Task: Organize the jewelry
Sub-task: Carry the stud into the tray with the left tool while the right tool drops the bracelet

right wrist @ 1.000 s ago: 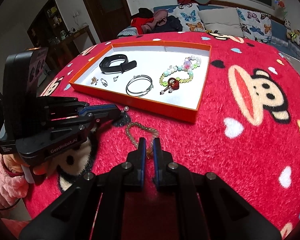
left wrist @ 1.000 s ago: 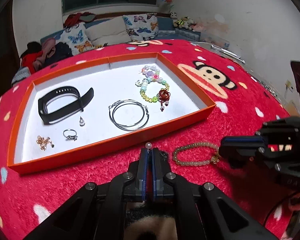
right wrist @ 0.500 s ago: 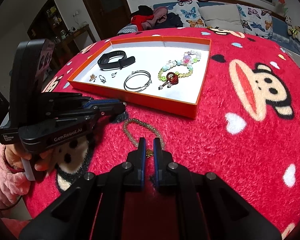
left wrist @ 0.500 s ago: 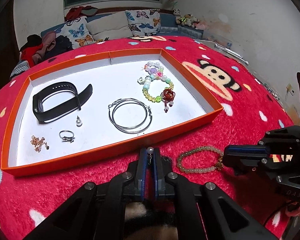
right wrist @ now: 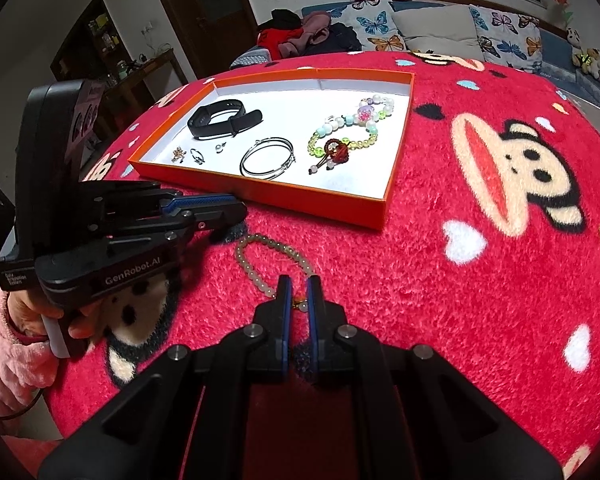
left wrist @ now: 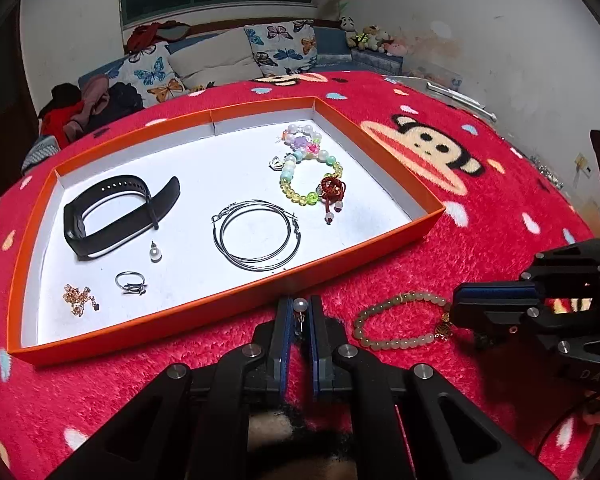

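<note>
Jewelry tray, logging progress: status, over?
Left gripper shut on pearl earring. Right gripper shut on bead bracelet. Both outside orange tray. Path clear.

A home living room: sofa (left wrist: 216, 60) with butterfly cushions (left wrist: 284, 46), plush toys (left wrist: 370, 38), heaped clothes (right wrist: 308, 34)

A red monkey-print blanket (right wrist: 480, 280) carries an orange tray (left wrist: 228, 300) and a pale bead bracelet (left wrist: 396, 342).

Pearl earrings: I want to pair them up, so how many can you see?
2. One pearl earring lies in the orange tray by the black band; the other pearl earring is pinched in the left gripper.
</note>
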`<state>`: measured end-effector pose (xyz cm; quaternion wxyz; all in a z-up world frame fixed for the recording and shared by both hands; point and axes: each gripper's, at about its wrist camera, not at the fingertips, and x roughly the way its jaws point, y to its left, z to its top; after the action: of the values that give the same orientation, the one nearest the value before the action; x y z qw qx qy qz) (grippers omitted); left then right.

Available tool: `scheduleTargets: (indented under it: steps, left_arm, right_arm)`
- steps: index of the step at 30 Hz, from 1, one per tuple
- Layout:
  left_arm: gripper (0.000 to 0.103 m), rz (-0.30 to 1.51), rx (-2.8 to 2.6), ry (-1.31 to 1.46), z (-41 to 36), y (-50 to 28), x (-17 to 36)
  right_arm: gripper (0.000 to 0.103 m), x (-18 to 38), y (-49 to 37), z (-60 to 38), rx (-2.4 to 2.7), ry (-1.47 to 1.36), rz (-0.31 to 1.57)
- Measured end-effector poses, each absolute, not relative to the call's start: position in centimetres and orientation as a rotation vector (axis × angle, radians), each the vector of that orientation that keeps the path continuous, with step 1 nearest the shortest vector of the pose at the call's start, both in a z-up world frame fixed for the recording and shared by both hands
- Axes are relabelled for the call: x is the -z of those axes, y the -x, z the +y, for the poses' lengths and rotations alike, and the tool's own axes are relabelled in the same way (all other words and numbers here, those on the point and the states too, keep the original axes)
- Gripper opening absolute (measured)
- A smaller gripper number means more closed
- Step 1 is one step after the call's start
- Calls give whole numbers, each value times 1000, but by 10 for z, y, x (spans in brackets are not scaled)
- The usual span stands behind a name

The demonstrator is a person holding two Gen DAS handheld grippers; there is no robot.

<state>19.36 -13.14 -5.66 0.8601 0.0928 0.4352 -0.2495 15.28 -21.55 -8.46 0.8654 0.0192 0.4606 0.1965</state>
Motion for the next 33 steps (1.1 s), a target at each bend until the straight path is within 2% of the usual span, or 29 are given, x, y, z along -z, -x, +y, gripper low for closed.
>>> scheduleTargets:
  steps: [9,11,13,21,25,29,33]
  left_arm:
    - [7,901,525,-213,-135,-193,58]
    - [7,900,523,-205,-134,-193,58]
    - [7,893,523,-200,-133,-192,56]
    - [7,861,515,-166,-120,-181,41]
    - [7,841,504,-144,-112,-178,31]
    - [7,822,496,-135,-104,-176,22]
    - [7,808,484,-129,-96,-174,15]
  right_arm:
    - [13,90,-159,-220,-409,-68,996]
    - [20,90,-159,-219,-409,-68,995]
    - [23,90,-160,-220,-407,-66,991]
    - [23,91,-164,-213,-417,-46,991]
    - [19,91,-164,-208,-417,-19,990]
    - [9,91,-164,-206,-391,8,989]
    - [7,87,-161,-205,-376,28,969]
